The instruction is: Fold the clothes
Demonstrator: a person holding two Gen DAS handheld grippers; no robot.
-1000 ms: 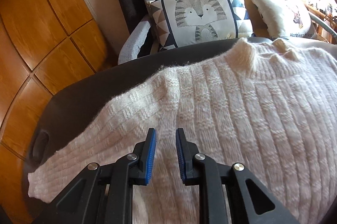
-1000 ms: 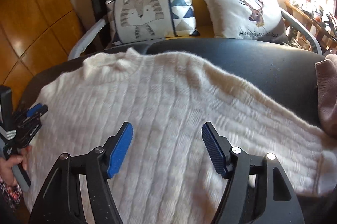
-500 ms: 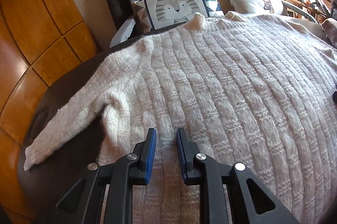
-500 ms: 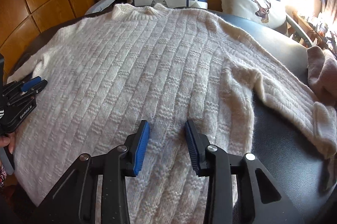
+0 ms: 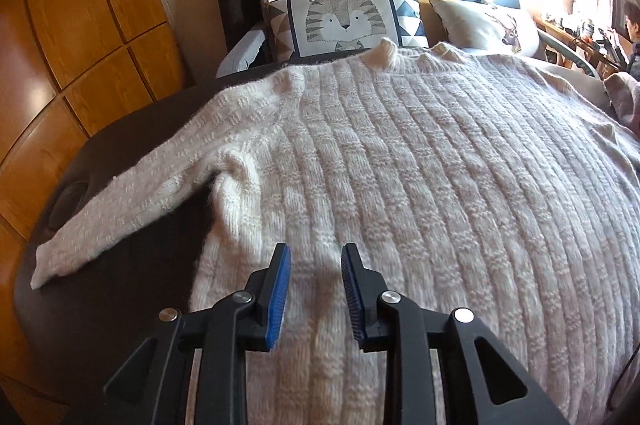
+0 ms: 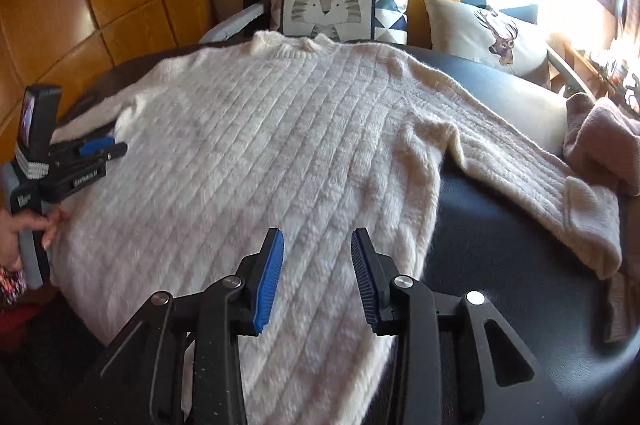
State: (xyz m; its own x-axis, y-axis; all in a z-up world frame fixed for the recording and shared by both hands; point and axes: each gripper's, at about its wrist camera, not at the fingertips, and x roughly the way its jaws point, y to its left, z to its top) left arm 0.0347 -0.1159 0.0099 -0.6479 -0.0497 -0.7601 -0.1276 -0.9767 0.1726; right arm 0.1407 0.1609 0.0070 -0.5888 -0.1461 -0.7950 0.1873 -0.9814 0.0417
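A cream ribbed knit sweater [image 5: 420,165] lies flat, face up, on a dark padded surface [image 5: 120,265], collar at the far side and both sleeves spread out. My left gripper [image 5: 314,289] hovers over its lower left body, jaws a little apart and empty. My right gripper [image 6: 316,279] hovers over the lower right body of the sweater [image 6: 260,153], jaws partly open and empty. The left gripper also shows in the right wrist view [image 6: 96,149], beside the sweater's left edge. The left sleeve [image 5: 132,205] and right sleeve [image 6: 540,177] lie angled outward.
A pink garment [image 6: 600,141] lies past the right sleeve cuff. A chair behind holds a tiger cushion [image 5: 344,21] and a deer cushion [image 6: 488,37]. Wooden panelling [image 5: 80,25] runs along the left.
Both grippers have pulled back toward the sweater's near hem. The right jaws, which narrowed half a second ago, have opened somewhat; the left jaws have opened slightly.
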